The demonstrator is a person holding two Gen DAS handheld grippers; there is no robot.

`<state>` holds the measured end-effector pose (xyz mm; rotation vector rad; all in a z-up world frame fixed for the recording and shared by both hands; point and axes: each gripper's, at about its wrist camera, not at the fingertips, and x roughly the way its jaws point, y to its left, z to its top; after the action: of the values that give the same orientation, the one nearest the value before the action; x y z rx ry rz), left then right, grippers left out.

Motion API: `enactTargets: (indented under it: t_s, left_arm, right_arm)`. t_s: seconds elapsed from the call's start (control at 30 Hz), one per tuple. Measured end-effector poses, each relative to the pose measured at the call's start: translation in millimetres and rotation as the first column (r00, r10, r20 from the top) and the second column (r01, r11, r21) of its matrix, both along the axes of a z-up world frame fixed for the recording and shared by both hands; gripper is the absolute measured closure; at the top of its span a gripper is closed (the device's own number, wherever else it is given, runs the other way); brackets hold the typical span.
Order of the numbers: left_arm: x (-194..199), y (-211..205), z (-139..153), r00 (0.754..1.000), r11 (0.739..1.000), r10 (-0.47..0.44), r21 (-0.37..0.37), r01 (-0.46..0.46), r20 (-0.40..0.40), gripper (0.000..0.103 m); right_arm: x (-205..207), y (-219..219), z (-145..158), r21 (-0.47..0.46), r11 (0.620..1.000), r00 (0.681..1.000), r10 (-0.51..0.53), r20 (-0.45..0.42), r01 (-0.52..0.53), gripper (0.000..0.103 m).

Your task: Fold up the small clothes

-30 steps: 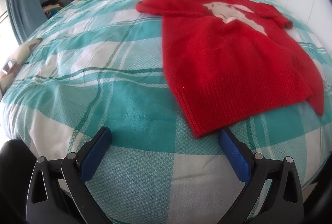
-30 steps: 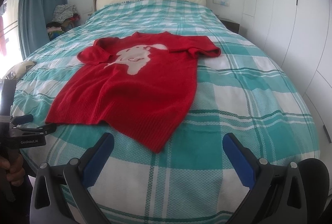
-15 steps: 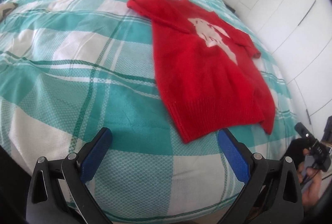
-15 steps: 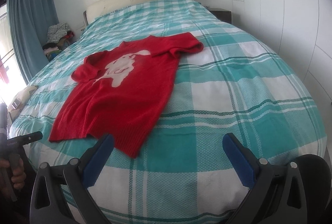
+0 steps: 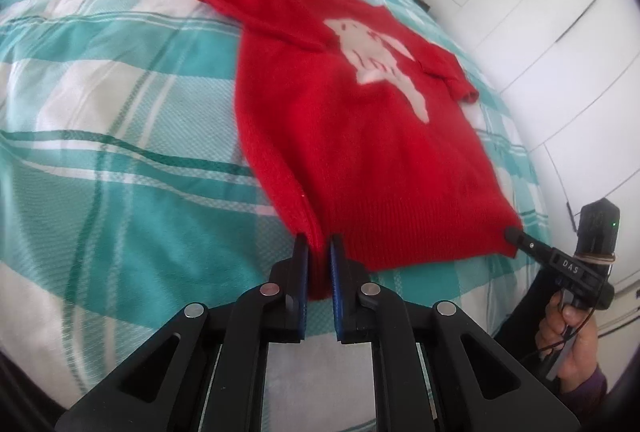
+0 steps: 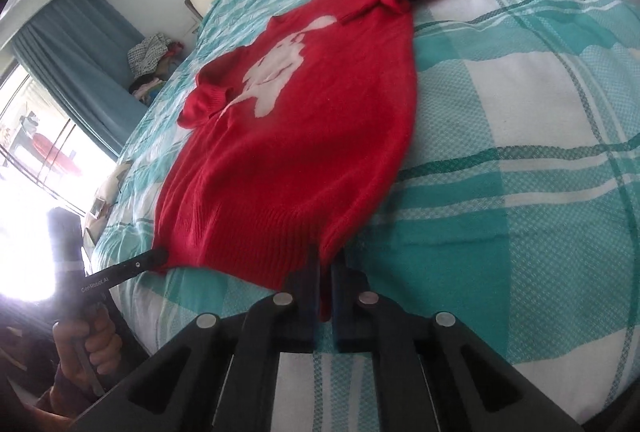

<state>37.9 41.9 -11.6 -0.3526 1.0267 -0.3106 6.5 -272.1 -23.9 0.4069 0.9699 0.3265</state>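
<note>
Both grippers just closed on sweater (image 5: 360, 135) hem corners: L gripper (image 5: 318, 246) clamps one, R gripper (image 6: 325, 264) the other. Sweater lies flat on bed (image 5: 120, 151).

Red knit sweater (image 5: 352, 135) I'm working on lies front-up and mostly flat on the teal-and-white checked bedspread (image 5: 120, 103), white animal shape on the chest, short sleeves bunched up, ribbed hem nearest me with both bottom corners pinched and slightly lifted.
</note>
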Motion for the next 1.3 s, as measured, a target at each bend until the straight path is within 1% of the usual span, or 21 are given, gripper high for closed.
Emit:
enactTargets:
  t_s: [0.07,0.13,0.2,0.27,0.3,0.4,0.5,0.6,0.67,0.7,0.73,0.77,0.8,0.83,0.87,0.97,1.03,1.1,1.17,1.2,1.3]
  left_arm:
    - [-10,12,17,0.999,1.0,-0.014,-0.002,0.014,0.034,0.095]
    - [-17,14,27,0.998,0.999,-0.041,0.006,0.041,0.042,0.096]
    - [-19,3,22,0.997,0.996,-0.075,0.056,0.074,0.019,0.097]
    - [-17,-11,7,0.995,0.983,-0.095,0.154,0.095,-0.009,0.097]
    - [-16,-13,-2,0.995,0.979,-0.094,0.18,0.097,-0.026,0.097]
    - [-17,-10,-15,0.996,0.978,-0.075,0.191,0.081,-0.038,0.097]
    - [-18,-9,-16,0.998,0.98,-0.06,0.188,0.065,-0.031,0.095]
    - [-21,-13,-15,0.998,0.971,-0.063,0.23,0.063,-0.007,0.083]
    - [-25,-16,-12,0.997,0.971,-0.072,0.23,0.069,0.005,0.071]
    - [-27,-17,-10,0.997,0.972,-0.074,0.225,0.07,0.01,0.06]
    - [-30,-17,-6,0.997,0.972,-0.078,0.224,0.072,0.017,0.046]
    - [-33,-19,-3,0.997,0.969,-0.078,0.235,0.07,0.027,0.042]
    - [-36,-20,3,0.996,0.965,-0.076,0.256,0.062,0.041,0.035]
    - [-39,-19,9,0.996,0.958,-0.072,0.28,0.053,0.058,0.033]
    - [-41,-17,17,0.995,0.954,-0.068,0.297,0.042,0.076,0.032]
    - [-34,-7,47,0.989,0.961,-0.045,0.278,0.004,0.141,0.029]
    - [-22,-5,67,0.979,0.971,-0.029,0.24,-0.02,0.201,0.017]
    - [-3,-12,79,0.965,0.974,-0.022,0.225,-0.038,0.262,0.014]
    - [16,-23,76,0.951,0.975,-0.018,0.217,-0.052,0.309,0.014]
    - [26,-29,70,0.947,0.976,-0.012,0.208,-0.059,0.322,0.014]
    - [44,-40,37,0.948,0.986,0.006,0.155,-0.058,0.317,0.014]
  right_arm:
    - [-10,-12,21,-0.048,0.999,1.0,0.0,0.019,0.001,0.099]
    - [-19,-22,34,-0.061,0.998,1.0,-0.008,0.001,0.008,0.099]
    - [-25,-20,36,-0.097,0.995,1.0,-0.003,-0.028,0.0,0.1]
    - [-24,-11,24,-0.155,0.988,0.997,0.011,-0.073,-0.022,0.1]
    - [-23,-9,14,-0.188,0.982,0.995,0.011,-0.098,-0.03,0.1]
    - [-16,-11,-13,-0.224,0.974,0.988,-0.023,-0.155,-0.013,0.1]
    - [-13,-9,-20,-0.236,0.972,0.986,-0.04,-0.163,0.0,0.1]
    - [-13,-4,-19,-0.255,0.967,0.987,-0.041,-0.154,0.001,0.1]
    - [-13,-1,-16,-0.265,0.964,0.989,-0.037,-0.144,-0.003,0.099]
    - [-14,-1,-16,-0.26,0.966,0.989,-0.032,-0.141,-0.006,0.097]
    - [-14,-1,-14,-0.256,0.967,0.989,-0.027,-0.144,-0.011,0.087]
    - [-17,-1,-12,-0.255,0.967,0.989,-0.021,-0.146,-0.018,0.078]
    - [-19,-2,-9,-0.259,0.966,0.989,-0.015,-0.148,-0.024,0.072]
    - [-21,-4,-5,-0.27,0.962,0.989,-0.013,-0.149,-0.028,0.061]
    - [-24,-6,0,-0.291,0.956,0.989,-0.016,-0.145,-0.027,0.059]
    - [-22,-20,25,-0.378,0.926,0.995,-0.023,-0.099,-0.016,0.058]
    - [-8,-27,50,-0.464,0.886,0.999,-0.01,-0.035,-0.008,0.057]
    - [18,-25,76,-0.542,0.84,0.998,0.032,0.05,0.0,0.057]
    - [51,-14,96,-0.597,0.802,0.984,0.117,0.133,-0.015,0.05]
    - [71,-5,100,-0.612,0.79,0.973,0.167,0.158,-0.036,0.043]
    - [132,25,96,-0.6,0.784,0.93,0.324,0.174,-0.161,0.043]
